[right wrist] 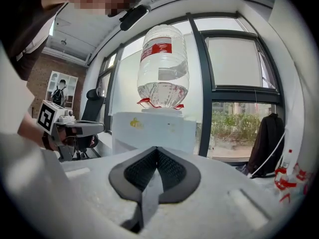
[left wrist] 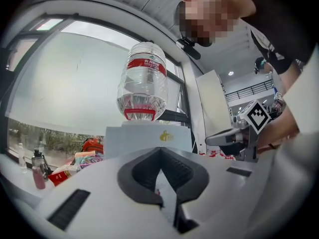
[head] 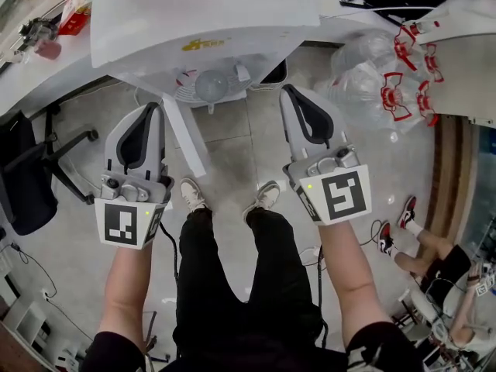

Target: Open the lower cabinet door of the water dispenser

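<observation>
Water dispenser [head: 256, 14]: the white cabinet stands straight ahead of us, with its logo panel and tap recess facing us.

Lower cabinet door [head: 184, 139]: a narrow white panel juts from under the dispenser's tap recess toward our feet. We read it as the door seen edge-on from above, swung out from the dispenser's front. We cannot tell how wide it stands.

Door, how we handle it: we judge the pull done, with only getting clear left to do. We keep both tongs outside the door's swing so nothing knocks it back toward the dispenser, and we glance down to check that it holds. If it drifts shut, we catch its free edge low on the dispenser rather than pushing near the top.

Water bottle [left wrist: 143, 78]: it sits upturned on the dispenser's top, high above the door. It looks top-heavy, so we avoid jolting the dispenser.

Left tongs [left wrist: 160, 151]: the pads are pressed together with nothing between them. They are level with the dispenser's logo panel, in front of it, and touch nothing.

Right tongs [right wrist: 157, 151]: these are likewise fully closed and empty. They are held before the dispenser's front, apart from it, on the door's other side.
</observation>
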Demonstrator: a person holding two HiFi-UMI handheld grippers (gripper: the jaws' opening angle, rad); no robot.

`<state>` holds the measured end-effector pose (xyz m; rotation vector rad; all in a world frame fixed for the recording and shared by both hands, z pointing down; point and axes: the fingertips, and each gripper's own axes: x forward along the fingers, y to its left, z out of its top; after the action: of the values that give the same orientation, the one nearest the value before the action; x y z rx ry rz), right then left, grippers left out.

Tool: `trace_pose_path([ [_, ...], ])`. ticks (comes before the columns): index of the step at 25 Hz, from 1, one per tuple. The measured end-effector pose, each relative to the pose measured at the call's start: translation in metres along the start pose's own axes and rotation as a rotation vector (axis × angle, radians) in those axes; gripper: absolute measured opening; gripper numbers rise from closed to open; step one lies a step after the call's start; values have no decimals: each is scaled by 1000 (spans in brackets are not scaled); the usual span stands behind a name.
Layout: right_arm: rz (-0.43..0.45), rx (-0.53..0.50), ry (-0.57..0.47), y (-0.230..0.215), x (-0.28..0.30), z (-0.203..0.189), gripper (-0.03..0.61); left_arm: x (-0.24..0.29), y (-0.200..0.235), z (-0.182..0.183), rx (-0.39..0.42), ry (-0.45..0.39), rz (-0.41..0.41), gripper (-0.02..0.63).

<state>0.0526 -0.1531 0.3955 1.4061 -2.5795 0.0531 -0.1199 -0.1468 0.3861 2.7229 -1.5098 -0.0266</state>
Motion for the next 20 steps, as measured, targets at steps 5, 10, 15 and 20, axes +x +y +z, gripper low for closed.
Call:
trace_pose_path([
  [5, 11, 17, 20, -10, -8, 34, 5, 14, -2, 37, -11, 23, 15, 8],
  [10, 33, 30, 27, -22, -15, 60, 5, 26, -15, 73, 4, 38, 33, 8],
  [15, 39, 85, -59, -30, -13, 109, 5, 41, -25, 104, -6, 62, 35, 8],
  [20, 62, 87, -117, -29, -17, 147, 5, 43, -35, 137, -7, 64, 42, 8],
])
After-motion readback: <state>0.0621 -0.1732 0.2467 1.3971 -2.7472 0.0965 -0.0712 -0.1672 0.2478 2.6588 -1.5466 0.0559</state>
